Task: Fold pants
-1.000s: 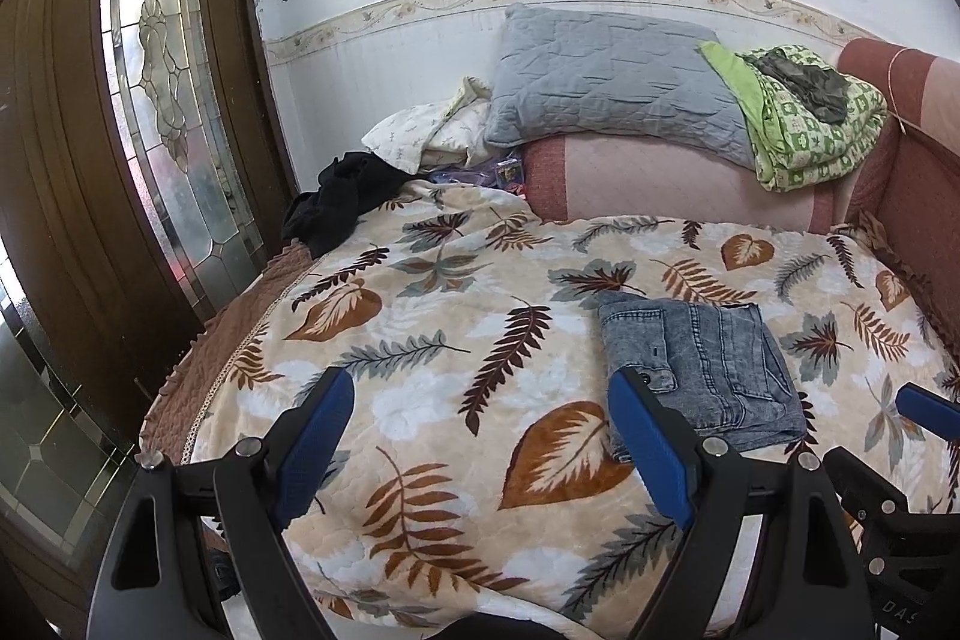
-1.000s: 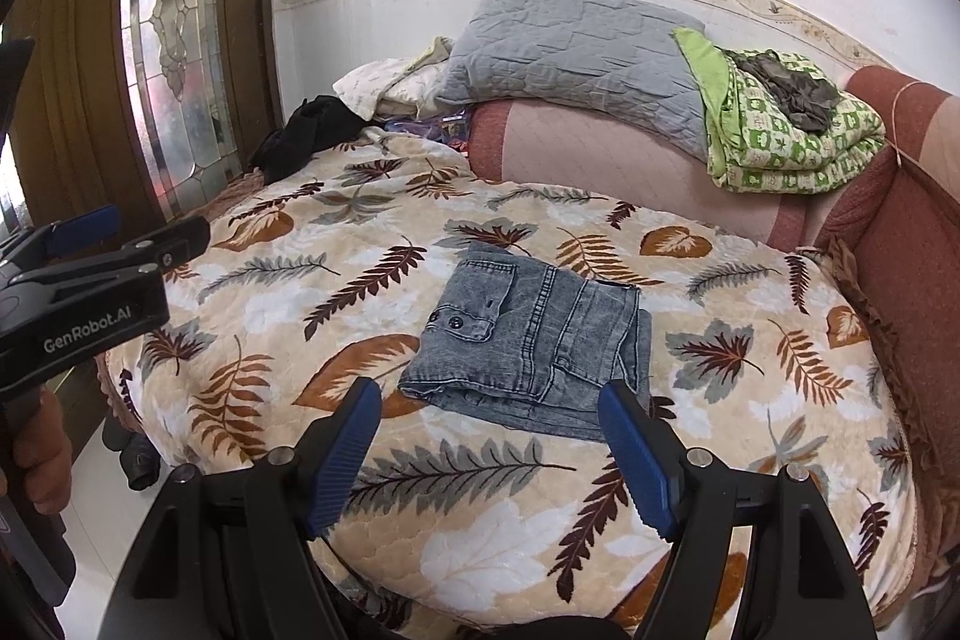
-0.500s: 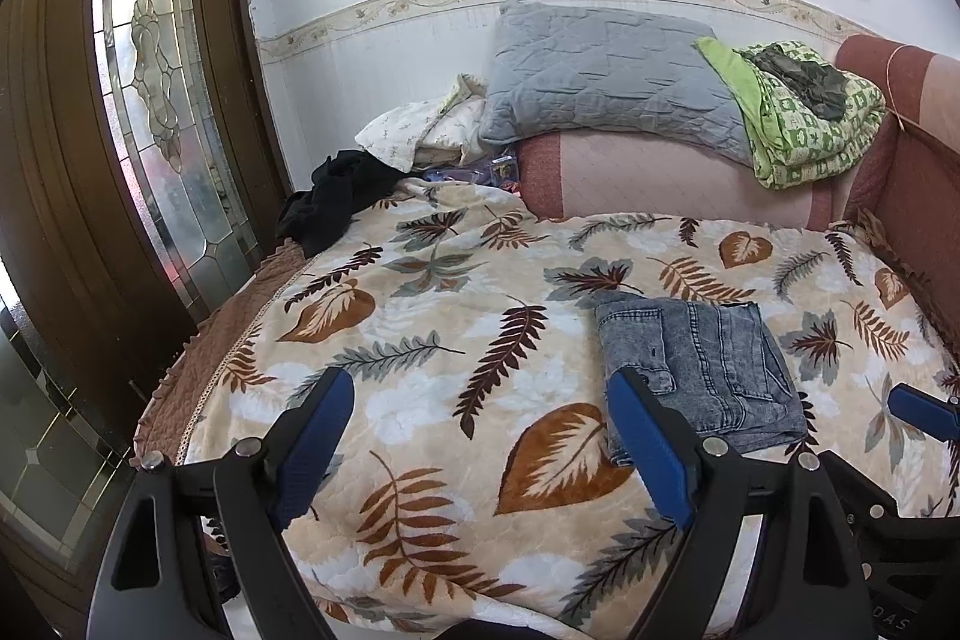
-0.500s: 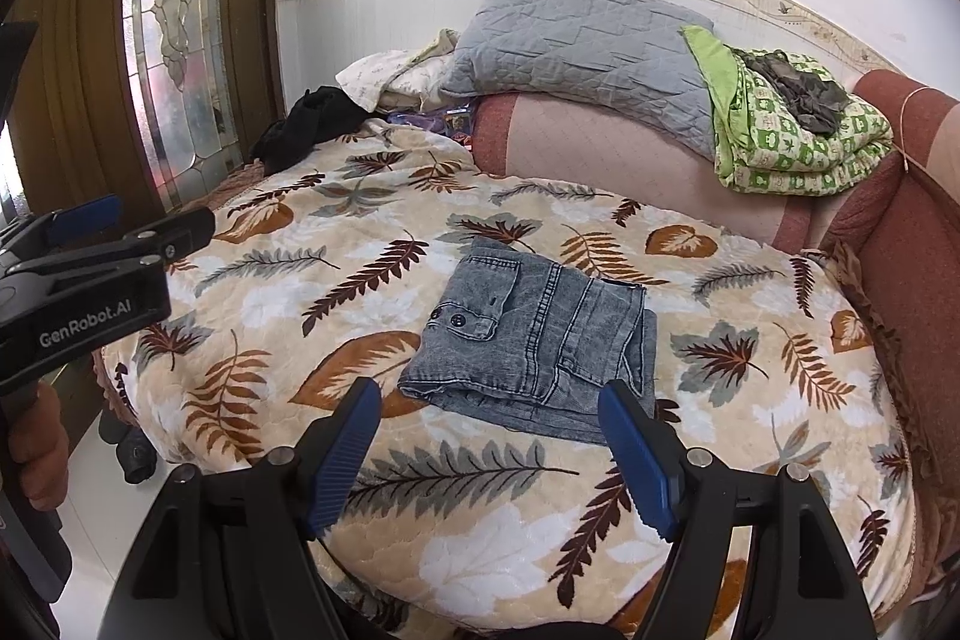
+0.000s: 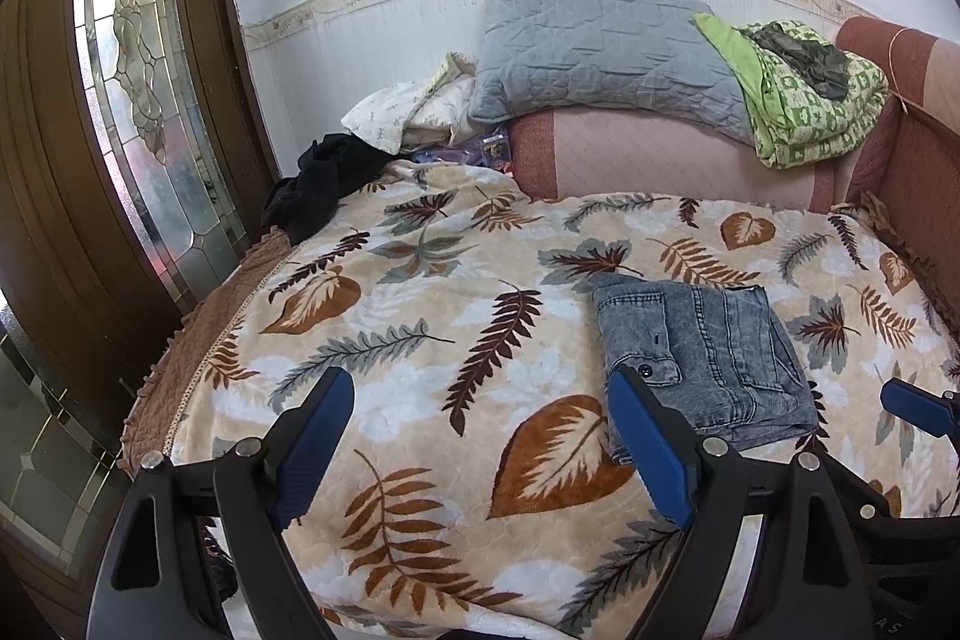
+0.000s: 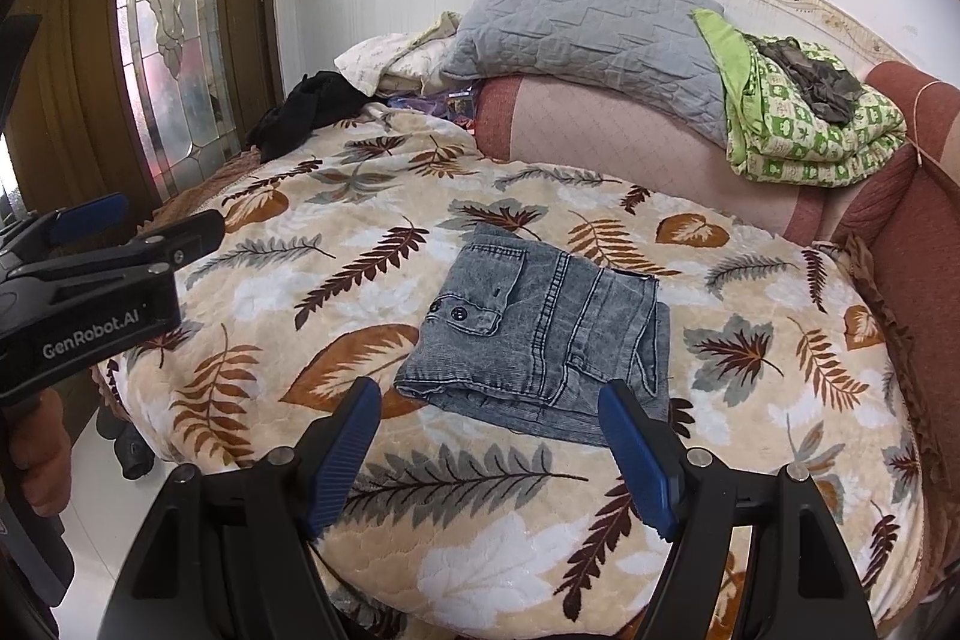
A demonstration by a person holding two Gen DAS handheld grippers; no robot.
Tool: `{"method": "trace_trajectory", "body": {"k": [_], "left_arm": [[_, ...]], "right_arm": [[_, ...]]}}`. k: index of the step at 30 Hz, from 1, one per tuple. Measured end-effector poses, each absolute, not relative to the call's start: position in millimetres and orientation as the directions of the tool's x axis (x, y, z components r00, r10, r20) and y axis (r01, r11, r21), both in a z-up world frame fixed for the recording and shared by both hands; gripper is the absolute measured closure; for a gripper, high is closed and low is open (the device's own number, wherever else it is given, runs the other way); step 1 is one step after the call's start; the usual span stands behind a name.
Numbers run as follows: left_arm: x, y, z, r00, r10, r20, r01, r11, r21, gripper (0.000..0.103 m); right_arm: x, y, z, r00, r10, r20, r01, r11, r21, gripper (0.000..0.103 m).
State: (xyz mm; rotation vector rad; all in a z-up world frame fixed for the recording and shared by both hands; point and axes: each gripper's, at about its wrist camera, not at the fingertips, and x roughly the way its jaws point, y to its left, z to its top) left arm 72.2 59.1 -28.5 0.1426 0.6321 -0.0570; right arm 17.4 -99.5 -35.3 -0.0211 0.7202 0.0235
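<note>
Grey-blue denim pants (image 6: 540, 334) lie folded into a compact rectangle on the leaf-patterned bedspread (image 6: 360, 292); they also show in the left wrist view (image 5: 702, 346). My right gripper (image 6: 489, 430) is open and empty, held back just short of the near edge of the pants. My left gripper (image 5: 480, 424) is open and empty, above the bedspread to the left of the pants. The left gripper also shows from the side in the right wrist view (image 6: 120, 226).
A grey pillow (image 6: 588, 28) and a green patterned blanket (image 6: 804, 124) rest on the pink bolster (image 6: 600, 124) at the back. Black clothing (image 6: 300, 106) lies at the far left bed edge. A wooden door with stained glass (image 5: 138, 100) stands left.
Both grippers have drawn back slightly from the bed; the pants look a little farther away. The pants have not moved. Both grippers stay open.
</note>
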Motion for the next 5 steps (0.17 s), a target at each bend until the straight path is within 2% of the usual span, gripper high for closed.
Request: {"method": "trace_trajectory", "body": {"k": [5], "left_arm": [[88.7, 57.1, -43.0, 0.773, -0.065, -0.632, 0.143, 0.987, 0.074, 0.016]], "right_arm": [[31.2, -103.1, -47.8, 0.736, 0.020, -0.677, -0.029, 1.000, -0.002, 0.025]]}}
